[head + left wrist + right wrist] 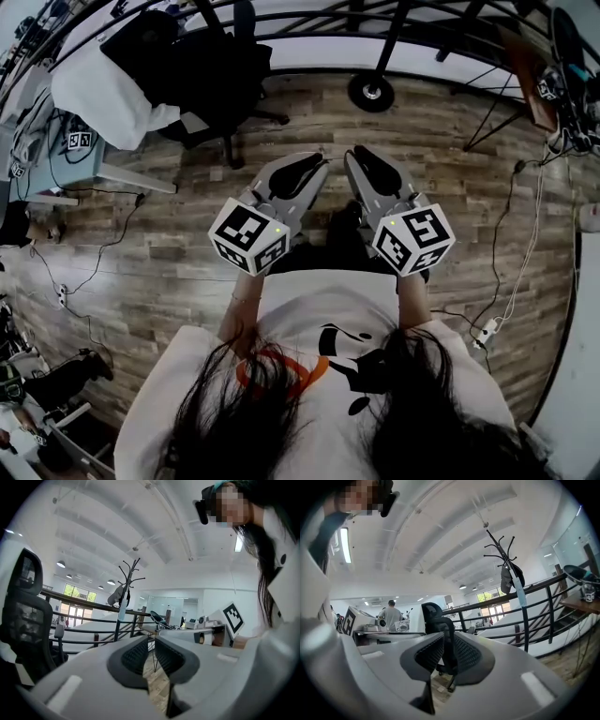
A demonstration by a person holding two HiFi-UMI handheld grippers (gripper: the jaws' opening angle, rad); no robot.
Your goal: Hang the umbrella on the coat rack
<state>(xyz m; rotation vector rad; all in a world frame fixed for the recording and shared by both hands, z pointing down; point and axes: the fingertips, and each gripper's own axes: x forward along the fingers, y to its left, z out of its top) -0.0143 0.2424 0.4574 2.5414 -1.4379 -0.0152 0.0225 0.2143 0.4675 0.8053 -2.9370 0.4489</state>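
The black coat rack [126, 592] stands by the railing, and its round base [372, 91] shows on the wood floor just beyond my grippers. A dark folded thing [506, 579], seemingly the umbrella, hangs from one of its hooks, also visible as a grey bundle [116, 595]. A pale blue strip [519, 590] runs down the pole. My left gripper [314, 164] [149, 641] and right gripper [359, 155] [448, 643] are held side by side in front of the person, well short of the rack. Each has a narrow gap between its jaws, with nothing in it.
A black office chair [211, 66] stands at the left, next to a desk draped in white cloth [103, 94]. A black railing [309, 37] runs behind the rack. Tripod legs [497, 117] and cables with a power strip [487, 330] lie at the right. A person [390, 616] stands far off.
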